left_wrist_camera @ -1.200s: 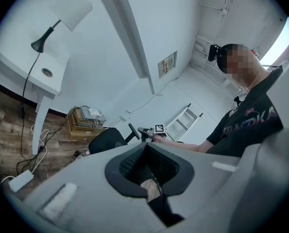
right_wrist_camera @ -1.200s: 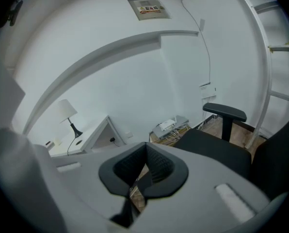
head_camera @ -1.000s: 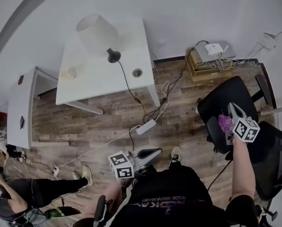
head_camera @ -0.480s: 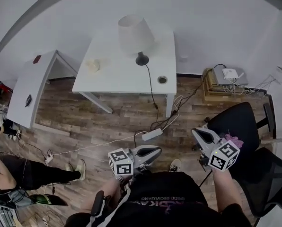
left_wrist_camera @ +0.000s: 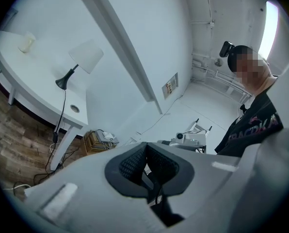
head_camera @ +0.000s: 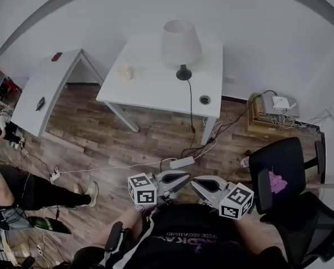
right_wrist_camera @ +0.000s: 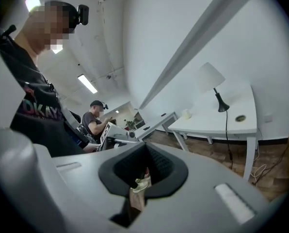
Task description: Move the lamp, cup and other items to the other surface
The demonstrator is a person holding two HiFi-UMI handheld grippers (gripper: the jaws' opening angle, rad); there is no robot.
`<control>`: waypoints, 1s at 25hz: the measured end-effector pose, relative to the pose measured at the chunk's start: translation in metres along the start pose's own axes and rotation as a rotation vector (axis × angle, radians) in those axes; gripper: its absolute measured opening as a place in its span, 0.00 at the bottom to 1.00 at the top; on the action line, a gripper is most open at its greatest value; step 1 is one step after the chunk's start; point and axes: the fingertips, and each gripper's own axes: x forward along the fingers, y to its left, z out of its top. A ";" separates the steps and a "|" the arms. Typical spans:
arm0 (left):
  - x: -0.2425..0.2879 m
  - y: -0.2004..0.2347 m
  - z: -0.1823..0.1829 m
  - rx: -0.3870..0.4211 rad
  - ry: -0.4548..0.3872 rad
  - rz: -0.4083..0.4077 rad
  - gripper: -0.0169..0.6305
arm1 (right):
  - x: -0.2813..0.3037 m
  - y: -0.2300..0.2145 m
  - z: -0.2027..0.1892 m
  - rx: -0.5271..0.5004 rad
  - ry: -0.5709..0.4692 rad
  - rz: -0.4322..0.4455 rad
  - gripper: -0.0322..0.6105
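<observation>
"What's changing up close?"
"The right gripper, shut and empty, is swinging back beside the closed left gripper, leaving a crumpled purple item on the black chair, right."
"Farther off?"
"The white-shaded lamp and pale cup are still waiting on the far white table."

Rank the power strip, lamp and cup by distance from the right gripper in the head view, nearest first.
1. Power strip: on the floor, just ahead of the right gripper.
2. Lamp: on the white table, straight ahead.
3. Cup: same table, farther left.
</observation>
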 end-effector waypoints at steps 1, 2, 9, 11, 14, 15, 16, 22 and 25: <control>0.001 0.000 0.000 0.006 -0.005 -0.001 0.02 | 0.000 0.001 0.002 -0.013 0.002 0.005 0.05; 0.001 -0.001 0.000 0.011 -0.007 0.000 0.02 | -0.001 0.002 0.004 -0.015 0.001 0.009 0.05; 0.000 -0.006 0.001 0.010 -0.015 0.011 0.02 | -0.008 -0.004 0.000 0.011 0.009 0.008 0.05; 0.000 -0.007 -0.002 0.003 -0.022 0.007 0.02 | -0.011 -0.003 0.001 0.015 0.005 0.005 0.05; 0.003 -0.008 -0.005 0.002 -0.024 -0.003 0.02 | -0.015 -0.003 0.004 0.018 -0.009 0.000 0.05; 0.004 -0.009 -0.006 0.001 -0.023 -0.004 0.02 | -0.016 -0.003 0.004 0.020 -0.012 0.000 0.05; 0.004 -0.009 -0.007 0.001 -0.020 -0.003 0.02 | -0.017 -0.003 0.003 0.023 -0.013 0.000 0.05; 0.007 -0.012 -0.010 -0.011 -0.007 -0.004 0.02 | -0.023 -0.003 0.002 0.037 -0.022 -0.009 0.05; 0.008 -0.011 -0.013 -0.022 -0.012 -0.010 0.02 | -0.026 -0.004 0.000 0.044 -0.023 -0.013 0.05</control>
